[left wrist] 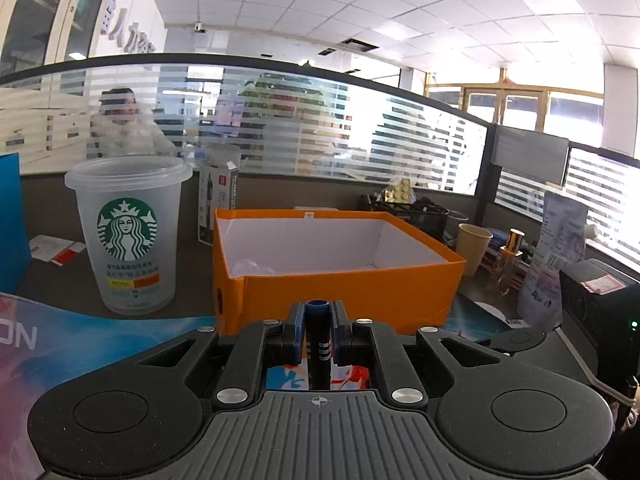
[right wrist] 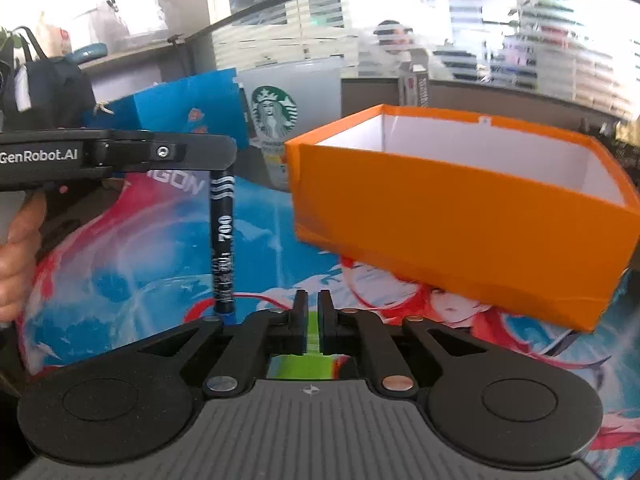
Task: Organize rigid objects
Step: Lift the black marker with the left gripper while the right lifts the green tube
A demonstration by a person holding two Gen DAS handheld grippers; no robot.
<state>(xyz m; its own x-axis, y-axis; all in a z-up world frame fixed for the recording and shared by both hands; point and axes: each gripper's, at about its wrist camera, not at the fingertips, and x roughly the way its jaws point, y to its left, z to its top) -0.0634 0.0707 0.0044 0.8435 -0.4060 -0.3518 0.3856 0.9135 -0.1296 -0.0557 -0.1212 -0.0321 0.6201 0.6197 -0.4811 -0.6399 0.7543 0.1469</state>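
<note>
2 grippers are in play. Our left gripper (left wrist: 319,322) is clamped on a black marker (right wrist: 222,240), which hangs upright from the pads with its blue tip just above the printed mat (right wrist: 120,280). Our right gripper (right wrist: 312,312) holds nothing, its jaws a narrow gap apart. Just ahead, the orange box (left wrist: 340,292) sits open beside a Starbucks cup (left wrist: 128,236). We judge the marker is bound for the box. Pinched near 1 end, it could swing, catch the near wall and pivot or slip free; a low carry could also nudge the box.

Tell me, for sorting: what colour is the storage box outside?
Orange box outside, white inside; clearest in the right wrist view.
</note>
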